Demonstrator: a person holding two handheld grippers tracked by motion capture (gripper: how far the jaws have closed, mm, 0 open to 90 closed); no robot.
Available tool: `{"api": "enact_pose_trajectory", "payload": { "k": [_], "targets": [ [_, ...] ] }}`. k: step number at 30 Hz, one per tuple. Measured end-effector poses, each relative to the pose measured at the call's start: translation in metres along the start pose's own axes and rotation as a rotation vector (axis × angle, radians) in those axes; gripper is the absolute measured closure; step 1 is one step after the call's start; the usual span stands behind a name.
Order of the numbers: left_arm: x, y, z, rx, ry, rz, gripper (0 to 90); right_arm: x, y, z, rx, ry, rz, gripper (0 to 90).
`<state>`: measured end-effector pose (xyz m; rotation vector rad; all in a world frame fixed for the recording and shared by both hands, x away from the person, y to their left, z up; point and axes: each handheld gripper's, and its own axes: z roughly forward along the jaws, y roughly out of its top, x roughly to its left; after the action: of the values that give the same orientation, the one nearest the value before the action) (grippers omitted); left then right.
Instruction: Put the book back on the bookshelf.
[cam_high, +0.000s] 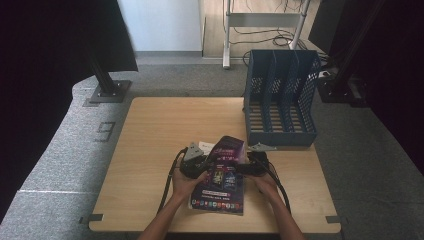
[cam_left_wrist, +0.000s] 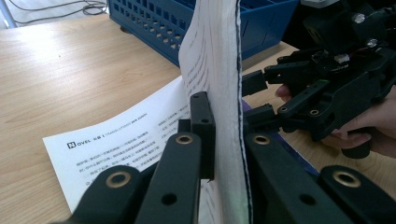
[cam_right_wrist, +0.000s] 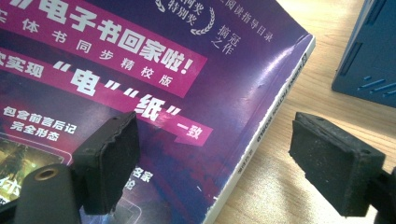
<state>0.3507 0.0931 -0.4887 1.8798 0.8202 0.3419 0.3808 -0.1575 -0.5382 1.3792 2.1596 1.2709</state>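
A: Purple cover, that's the book (cam_high: 220, 175) I'm working on. It sits lower centre of the high view, on the wooden desk (cam_high: 150, 135), tilted up w/ its far edge raised.

B: Which side has hold of it?

A: Left gripper (cam_high: 192, 161), just left of the book in the high view. In the left gripper view its jaws are clamped tight on a slab of white pages (cam_left_wrist: 219, 93) that stands upright betw. them, dark cover edge on the right of the slab.

B: And the right gripper?

A: Right gripper (cam_high: 256, 164) is at the book's right edge, mid-frame. Its jaws stand wide apart, nothing pinched. In the right gripper view the left pad (cam_right_wrist: 109, 161) hangs over the purple cover and the right pad (cam_right_wrist: 334, 161) hangs over bare desk, so the book's spine edge runs betw. them. Can't tell if either pad touches the cover.

B: Anything else nearby?

A: One loose printed sheet (cam_left_wrist: 116, 144) lies flat on the desk under the left gripper, lower left of the left gripper view; its white corner peeks out above the left gripper in the high view. Blue file rack (cam_high: 281, 97) stands at upper right of the desk, just beyond the right gripper, apart from the book.
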Motion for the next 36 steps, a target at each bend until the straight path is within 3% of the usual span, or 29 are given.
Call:
{"api": "enact_pose_trajectory", "payload": {
  "k": [14, 22, 30, 36],
  "targets": [
    [0.002, -0.002, 0.003, 0.003, -0.014, -0.022, 87.1, 0.002, -0.003, 0.003, 0.040, 0.070, -0.008, 14.7],
    [0.009, -0.005, 0.006, 0.016, -0.018, -0.047, 86.9, 0.003, -0.003, 0.003, 0.046, 0.054, -0.011, 15.8],
    [0.015, -0.016, 0.006, 0.052, -0.025, -0.094, 86.6, 0.012, -0.002, -0.005, 0.046, -0.027, -0.039, 32.6],
    [0.016, -0.025, 0.004, 0.072, -0.045, -0.118, 86.3, 0.013, -0.008, -0.007, 0.086, -0.012, -0.031, 36.8]
  ]
}}
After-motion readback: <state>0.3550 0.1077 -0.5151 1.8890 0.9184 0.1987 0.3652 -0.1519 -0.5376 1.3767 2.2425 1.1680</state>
